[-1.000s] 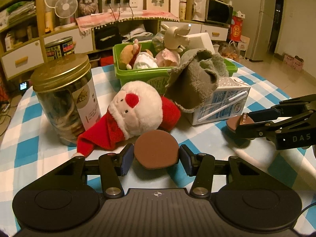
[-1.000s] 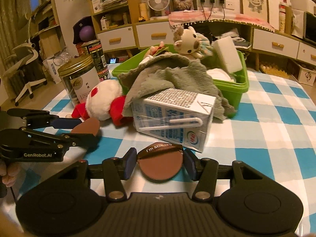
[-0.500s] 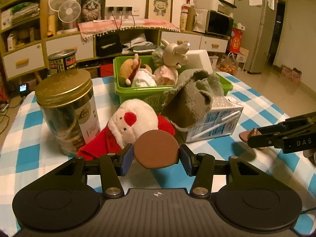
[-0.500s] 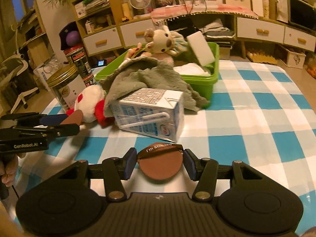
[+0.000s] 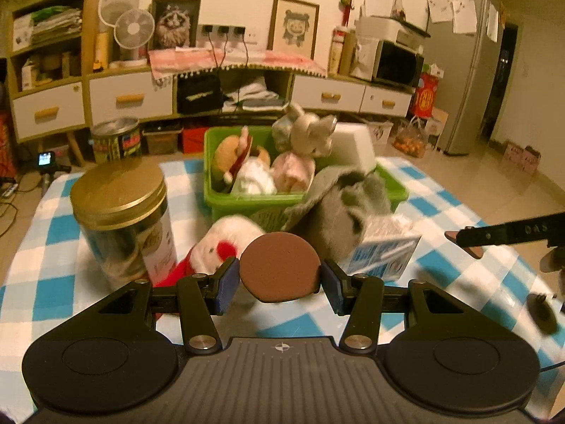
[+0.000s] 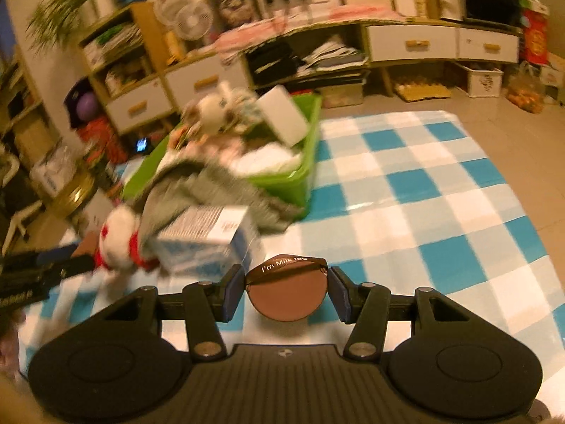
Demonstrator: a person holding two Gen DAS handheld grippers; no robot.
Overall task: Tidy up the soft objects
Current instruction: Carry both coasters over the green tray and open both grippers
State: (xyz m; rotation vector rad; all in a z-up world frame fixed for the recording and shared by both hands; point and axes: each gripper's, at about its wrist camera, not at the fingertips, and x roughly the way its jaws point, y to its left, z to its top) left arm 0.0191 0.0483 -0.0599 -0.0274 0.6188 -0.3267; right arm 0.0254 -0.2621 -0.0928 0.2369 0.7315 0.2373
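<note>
A green bin (image 5: 243,203) on the checked table holds several plush toys and a white block (image 5: 353,145). A grey towel (image 5: 339,212) hangs over the bin's front edge onto a milk carton (image 5: 385,251). A red and white Santa plush (image 5: 226,247) lies in front of the bin. My left gripper (image 5: 280,271) is shut and empty, raised in front of the Santa. My right gripper (image 6: 286,291) is shut and empty, raised in front of the carton (image 6: 208,243). The bin (image 6: 300,183), the towel (image 6: 197,190) and the Santa (image 6: 120,236) also show, blurred, in the right wrist view.
A gold-lidded jar (image 5: 123,219) stands left of the Santa. The right gripper's arm (image 5: 508,233) crosses the left wrist view at right. The left gripper's arm (image 6: 39,272) shows at the right wrist view's left edge. Shelves and drawers line the far wall.
Both grippers have pulled back and risen from the table, staying shut. The right wrist view has swung and is now blurred.
</note>
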